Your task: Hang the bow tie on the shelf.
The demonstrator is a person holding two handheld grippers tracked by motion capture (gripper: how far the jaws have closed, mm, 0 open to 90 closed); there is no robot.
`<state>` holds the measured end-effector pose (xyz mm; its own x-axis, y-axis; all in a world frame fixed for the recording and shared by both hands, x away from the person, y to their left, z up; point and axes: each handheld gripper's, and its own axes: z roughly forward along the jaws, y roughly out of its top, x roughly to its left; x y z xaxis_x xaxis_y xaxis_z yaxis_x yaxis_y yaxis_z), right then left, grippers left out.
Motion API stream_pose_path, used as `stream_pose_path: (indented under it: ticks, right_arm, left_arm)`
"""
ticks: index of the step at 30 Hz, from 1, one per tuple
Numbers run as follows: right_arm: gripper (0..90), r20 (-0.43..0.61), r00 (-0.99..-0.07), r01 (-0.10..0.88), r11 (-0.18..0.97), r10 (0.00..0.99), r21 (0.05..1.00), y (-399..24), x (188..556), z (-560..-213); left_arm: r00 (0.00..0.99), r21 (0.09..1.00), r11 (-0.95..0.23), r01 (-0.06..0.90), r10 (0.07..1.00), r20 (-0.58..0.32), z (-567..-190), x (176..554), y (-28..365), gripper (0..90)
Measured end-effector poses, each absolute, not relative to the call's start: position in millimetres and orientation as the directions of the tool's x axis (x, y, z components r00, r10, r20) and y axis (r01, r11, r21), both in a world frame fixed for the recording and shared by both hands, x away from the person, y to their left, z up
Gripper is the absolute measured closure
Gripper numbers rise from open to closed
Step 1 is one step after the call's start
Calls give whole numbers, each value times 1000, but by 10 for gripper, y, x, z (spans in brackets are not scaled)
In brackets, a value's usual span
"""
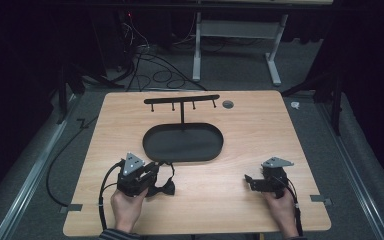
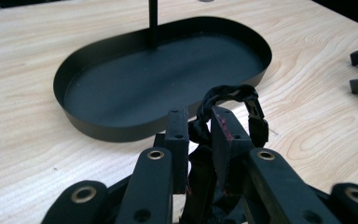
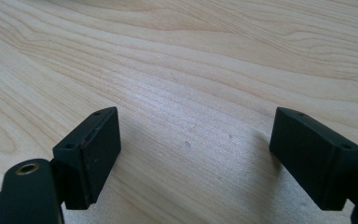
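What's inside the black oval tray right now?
The oval tray holds nothing loose: its dark floor is bare apart from the hook stand's post rising from the far side. The left gripper and its black braided strap hide a small near corner.

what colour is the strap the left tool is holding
Black, a braided strap with a buckle, clearest in the left gripper view between the left tool's jaws.

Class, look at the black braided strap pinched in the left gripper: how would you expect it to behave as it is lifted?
Probably floppy: the strap curls in a loose loop above the left gripper, and its ends sag onto the table. Likely light, since a narrow pinch holds it. Its buckle may swing and snag on the tray rim.
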<state>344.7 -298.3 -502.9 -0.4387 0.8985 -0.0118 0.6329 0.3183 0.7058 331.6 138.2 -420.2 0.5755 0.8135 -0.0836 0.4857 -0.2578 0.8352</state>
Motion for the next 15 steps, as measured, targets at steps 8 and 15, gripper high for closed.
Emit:
stream_pose_path:
  ticks: [8,15]
  right_arm:
    - [176,-12,-439,633,318,898,706,-2983,3447,-5029]
    - [176,-11,-439,632,317,899,707,-2983,3447,-5030]
  left_arm:
    - [585,841,-257,476,807,-84,-4103,3373,1363,776]
    - [590,847,-235,476,800,-110,-4027,3420,1384,776]
